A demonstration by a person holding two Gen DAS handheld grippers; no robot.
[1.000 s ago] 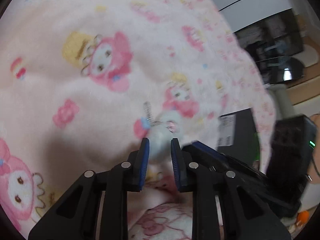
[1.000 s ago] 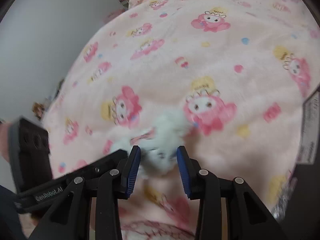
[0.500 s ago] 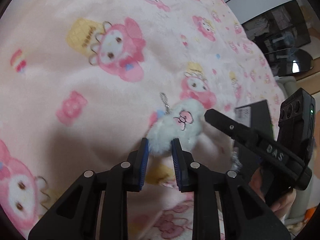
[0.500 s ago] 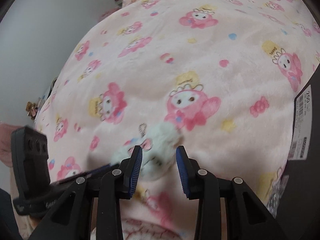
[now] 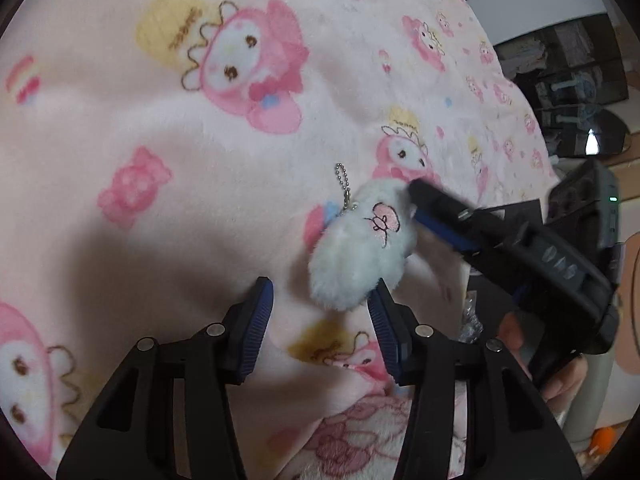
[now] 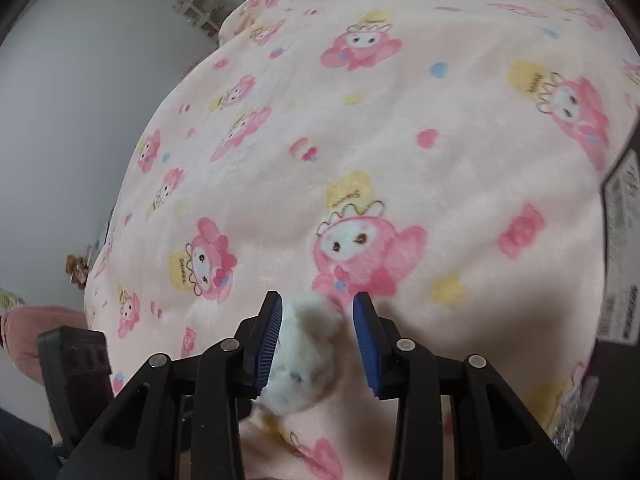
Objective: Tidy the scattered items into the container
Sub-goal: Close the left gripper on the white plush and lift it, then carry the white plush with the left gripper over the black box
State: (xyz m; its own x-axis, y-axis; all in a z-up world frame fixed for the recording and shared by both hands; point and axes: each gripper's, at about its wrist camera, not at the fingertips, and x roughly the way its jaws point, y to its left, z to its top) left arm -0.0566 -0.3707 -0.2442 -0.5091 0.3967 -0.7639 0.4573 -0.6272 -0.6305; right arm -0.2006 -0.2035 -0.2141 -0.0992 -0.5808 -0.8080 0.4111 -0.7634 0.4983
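A white fluffy plush keychain [image 5: 360,252] with a pink embroidered face and a bead chain hangs above the pink cartoon blanket [image 5: 160,160]. My left gripper [image 5: 322,316] is open just below it, its right pad close to the plush. My right gripper [image 6: 318,332] reaches in from the right in the left wrist view [image 5: 420,208]; the plush [image 6: 304,360] sits between its jaws against the left pad, with a gap to the right pad. The black container [image 6: 620,264] shows at the right edge.
The blanket [image 6: 400,140] covers a bed. A grey wall [image 6: 80,100] and small shelf items lie to the left. Dark furniture and a round mirror [image 5: 592,136] stand beyond the bed's far side. A crinkled wrapper [image 5: 472,320] lies by the container.
My left gripper, shut on the plush before, has opened and let it go. The right gripper has moved in around the plush, which now sits deeper between its jaws.
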